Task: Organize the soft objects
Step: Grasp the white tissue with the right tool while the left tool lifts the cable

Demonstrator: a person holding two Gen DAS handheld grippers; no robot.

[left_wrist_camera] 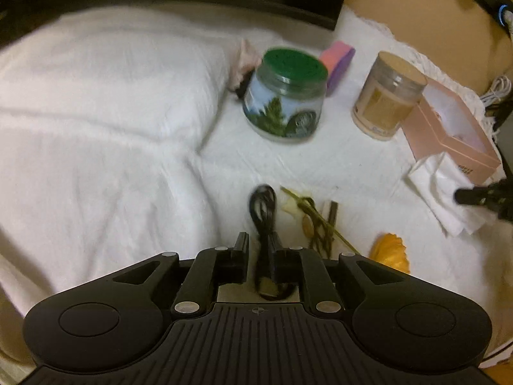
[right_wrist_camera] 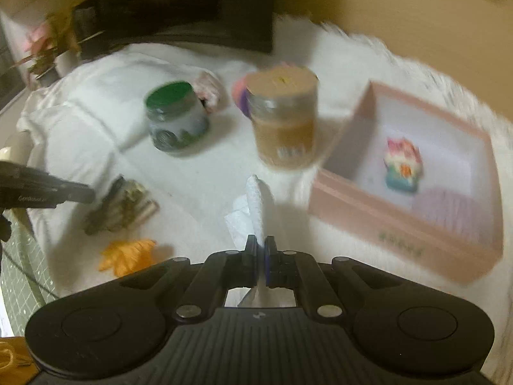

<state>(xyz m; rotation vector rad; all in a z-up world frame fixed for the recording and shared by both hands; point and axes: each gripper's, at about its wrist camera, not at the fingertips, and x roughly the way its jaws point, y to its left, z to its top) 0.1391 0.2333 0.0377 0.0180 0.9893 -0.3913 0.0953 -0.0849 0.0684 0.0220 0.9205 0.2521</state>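
Note:
My left gripper point(left_wrist_camera: 259, 243) is partly closed around a looped black cord point(left_wrist_camera: 263, 207) that runs between its fingers on the white cloth. My right gripper point(right_wrist_camera: 261, 246) is shut on a white tissue point(right_wrist_camera: 256, 205) and lifts one end of it; it also shows in the left wrist view point(left_wrist_camera: 444, 192), next to the pink box. The open pink box point(right_wrist_camera: 349, 205) holds a colourful soft toy point(right_wrist_camera: 402, 168) and a lilac pad point(right_wrist_camera: 449, 211). An orange fabric flower point(right_wrist_camera: 126, 255) lies at the front left.
A green-lidded jar point(left_wrist_camera: 285, 93) and a tan-lidded jar point(left_wrist_camera: 386, 94) stand mid-table. A pink and purple sponge point(left_wrist_camera: 338, 61) and a pale pink fabric piece point(left_wrist_camera: 245, 61) lie behind them. Dried stems point(left_wrist_camera: 315, 221) lie by the cord. A folded white towel point(left_wrist_camera: 96, 96) fills the left.

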